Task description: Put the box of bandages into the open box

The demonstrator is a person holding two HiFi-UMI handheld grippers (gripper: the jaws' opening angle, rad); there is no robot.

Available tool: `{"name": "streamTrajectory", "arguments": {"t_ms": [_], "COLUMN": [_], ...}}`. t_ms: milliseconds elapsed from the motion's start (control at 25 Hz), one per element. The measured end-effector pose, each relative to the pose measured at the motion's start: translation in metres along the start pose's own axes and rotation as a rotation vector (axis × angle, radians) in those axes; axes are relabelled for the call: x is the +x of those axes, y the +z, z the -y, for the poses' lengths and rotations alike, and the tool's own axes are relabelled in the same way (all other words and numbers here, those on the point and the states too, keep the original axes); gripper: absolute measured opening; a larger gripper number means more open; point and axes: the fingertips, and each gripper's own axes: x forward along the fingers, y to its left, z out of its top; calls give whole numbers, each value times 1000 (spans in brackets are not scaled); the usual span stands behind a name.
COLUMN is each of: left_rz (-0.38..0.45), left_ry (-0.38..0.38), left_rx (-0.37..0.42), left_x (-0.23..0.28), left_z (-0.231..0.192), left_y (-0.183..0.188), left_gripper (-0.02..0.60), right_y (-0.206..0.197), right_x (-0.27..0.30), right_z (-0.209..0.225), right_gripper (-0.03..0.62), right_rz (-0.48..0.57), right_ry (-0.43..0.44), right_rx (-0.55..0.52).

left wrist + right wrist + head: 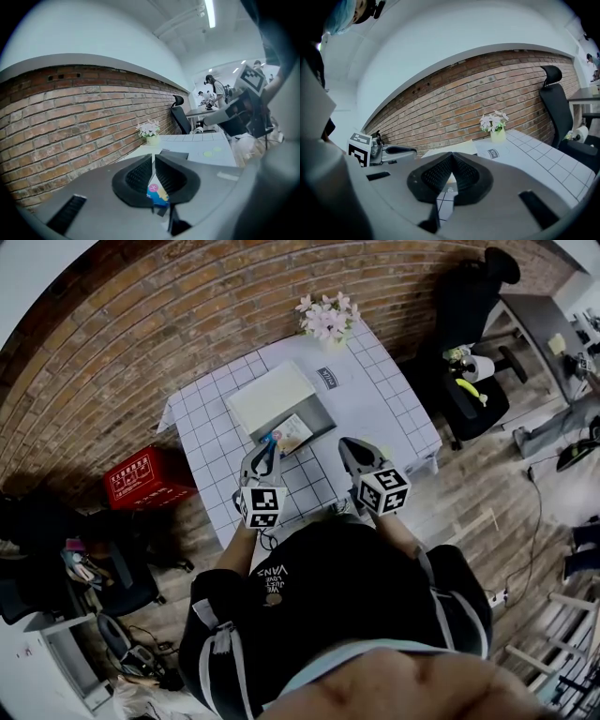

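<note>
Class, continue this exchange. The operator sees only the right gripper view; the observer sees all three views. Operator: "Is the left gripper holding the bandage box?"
Observer: Yes. The left gripper is shut on the small blue cardboard bandage box.
Operator: Is it near the open box?
Observer: The head view puts it at the near corner of the white open box.
Operator: Is that box empty?
Observer: No. A pale printed item lies on its grey floor.

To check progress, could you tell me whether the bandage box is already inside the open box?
No, the left gripper holds the bandage box.
</note>
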Motion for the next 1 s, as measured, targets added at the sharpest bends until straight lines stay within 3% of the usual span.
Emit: {"name": "streamTrajectory", "arguments": {"t_ms": [400, 1000], "left_rz": [28, 22], "left_ry": [8, -20], "left_rx": [-74, -148], "left_x": [-44, -101], "left_z": [-1, 7], "left_y": [1, -29], "left_gripper": [12, 11], "right_y": [-11, -43], "right_x": [-19, -42], "right_z": [-27, -66], "right_gripper": [-3, -3], "right_rz": [18, 12], "right_ry": [-30, -64], "right_rx": [-15, -1]}}
